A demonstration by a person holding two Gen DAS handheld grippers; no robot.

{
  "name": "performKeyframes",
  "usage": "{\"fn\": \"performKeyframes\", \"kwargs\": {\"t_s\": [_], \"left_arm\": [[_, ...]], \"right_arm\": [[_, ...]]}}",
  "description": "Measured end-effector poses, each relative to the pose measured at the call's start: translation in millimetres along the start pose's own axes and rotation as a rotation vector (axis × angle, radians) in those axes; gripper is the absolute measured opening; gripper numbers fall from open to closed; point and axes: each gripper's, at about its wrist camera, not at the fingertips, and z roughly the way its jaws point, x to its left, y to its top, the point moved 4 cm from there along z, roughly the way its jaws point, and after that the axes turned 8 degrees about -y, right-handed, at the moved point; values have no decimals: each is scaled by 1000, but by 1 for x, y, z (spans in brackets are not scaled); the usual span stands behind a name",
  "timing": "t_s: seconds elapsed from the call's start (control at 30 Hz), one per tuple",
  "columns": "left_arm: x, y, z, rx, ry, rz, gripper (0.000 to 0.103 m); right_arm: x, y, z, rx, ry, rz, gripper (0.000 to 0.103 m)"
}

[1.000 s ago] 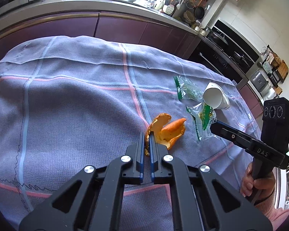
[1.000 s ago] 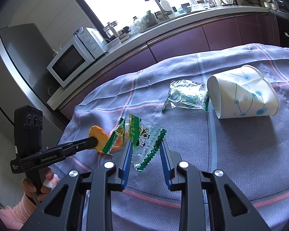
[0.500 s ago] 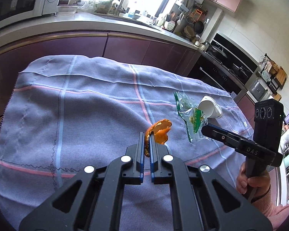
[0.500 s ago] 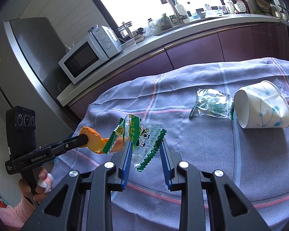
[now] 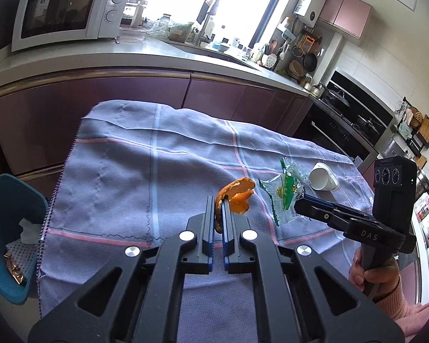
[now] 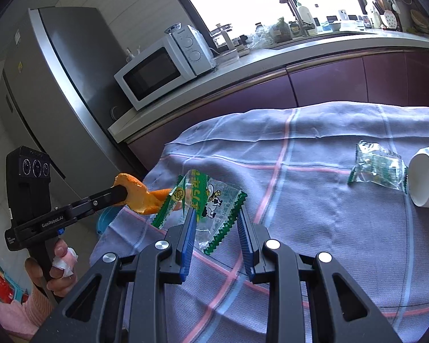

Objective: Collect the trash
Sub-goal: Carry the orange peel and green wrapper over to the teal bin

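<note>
My left gripper (image 5: 219, 200) is shut on an orange peel (image 5: 237, 195) and holds it in the air above the checked cloth (image 5: 128, 177). The peel also shows in the right wrist view (image 6: 137, 194). My right gripper (image 6: 216, 214) holds a clear green-edged snack wrapper (image 6: 211, 200) between its fingers, which stand partly apart around it. The wrapper also shows in the left wrist view (image 5: 283, 197). A second clear wrapper (image 6: 377, 167) and a tipped white paper cup (image 6: 427, 180) lie on the cloth at the right.
A blue bin (image 5: 8, 228) with paper and foil scraps stands on the floor left of the table. Purple cabinets, a counter with a microwave (image 6: 163, 68) and a fridge (image 6: 48, 85) lie beyond the table.
Both grippers have risen and pulled back from the table with the peel and the wrapper in them. The blue bin has come into the left wrist view.
</note>
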Motion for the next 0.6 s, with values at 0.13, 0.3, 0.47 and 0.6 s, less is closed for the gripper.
{"fn": "performKeyframes", "kwargs": {"t_s": [0.13,0.3,0.47,0.6], "left_arm": [[12,-2,-18,-19,21,-18,5],[29,-4,-40,-49,46,-41,5],[48,-5,-68,-92,84,-68,5],[63,-4,-91,-125,119,-87,5]], "right_arm": [[18,0,9,16,21,-24,27],[43,0,19,30,50,-64,27],[71,2,30,45,82,-109,27],[94,4,41,59,109,-148,27]]}}
